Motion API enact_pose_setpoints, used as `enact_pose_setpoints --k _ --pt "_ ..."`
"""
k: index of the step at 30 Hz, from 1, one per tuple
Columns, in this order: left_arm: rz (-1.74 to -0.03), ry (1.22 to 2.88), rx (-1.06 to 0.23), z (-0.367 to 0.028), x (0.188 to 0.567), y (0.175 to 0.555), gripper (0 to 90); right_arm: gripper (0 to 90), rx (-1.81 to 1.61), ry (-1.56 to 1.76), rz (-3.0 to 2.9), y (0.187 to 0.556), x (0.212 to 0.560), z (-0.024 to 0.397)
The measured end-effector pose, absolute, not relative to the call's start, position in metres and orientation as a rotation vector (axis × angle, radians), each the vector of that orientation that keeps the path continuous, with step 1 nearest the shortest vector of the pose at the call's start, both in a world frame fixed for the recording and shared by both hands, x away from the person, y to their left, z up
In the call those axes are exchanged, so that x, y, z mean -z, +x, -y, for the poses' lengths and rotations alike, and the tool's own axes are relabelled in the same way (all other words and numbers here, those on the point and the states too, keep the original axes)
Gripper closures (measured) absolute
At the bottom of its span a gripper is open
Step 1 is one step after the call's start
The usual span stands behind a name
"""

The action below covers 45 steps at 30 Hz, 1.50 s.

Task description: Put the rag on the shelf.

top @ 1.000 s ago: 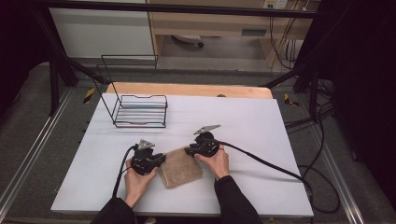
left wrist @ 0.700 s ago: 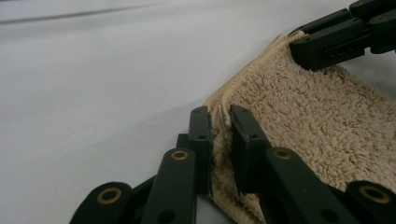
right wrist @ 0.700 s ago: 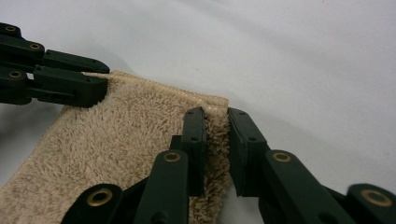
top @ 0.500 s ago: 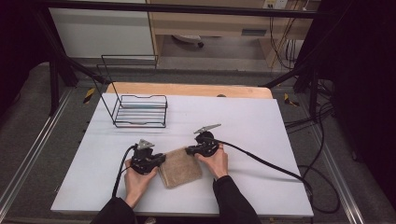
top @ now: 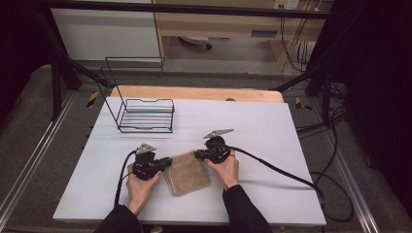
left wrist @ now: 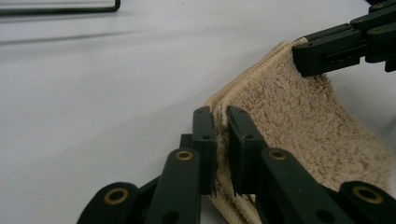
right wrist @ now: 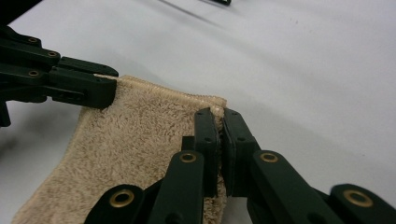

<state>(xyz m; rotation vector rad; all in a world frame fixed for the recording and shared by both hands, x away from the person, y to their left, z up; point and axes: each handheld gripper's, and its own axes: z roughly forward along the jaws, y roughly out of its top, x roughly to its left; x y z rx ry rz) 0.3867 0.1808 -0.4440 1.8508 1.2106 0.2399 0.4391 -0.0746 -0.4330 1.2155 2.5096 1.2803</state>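
Note:
A folded tan towel lies on the white table, near its front edge. My left gripper is shut on the towel's far left corner. In the left gripper view its jaws pinch the hemmed edge of the towel at the left gripper. My right gripper is shut on the far right corner. The right gripper view shows the right gripper clamped on the towel, with the other gripper's jaws at the opposite corner.
A black wire rack stands at the back left of the table. Black cables trail from each gripper across the tabletop. A wooden board edge runs along the table's far side.

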Motion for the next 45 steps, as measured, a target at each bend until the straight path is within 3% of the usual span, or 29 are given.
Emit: enact_pose_setpoints --k 19,45 --pt "-1.086 1.826 -0.319 -0.18 0.412 0.37 82.3 86.3 -1.404 1.112 -2.372 0.403 0.398 0.086" --pt "-0.99 1.808 -0.392 -0.185 0.378 0.359 82.2 86.3 -1.557 1.025 -2.24 0.381 0.37 0.093"
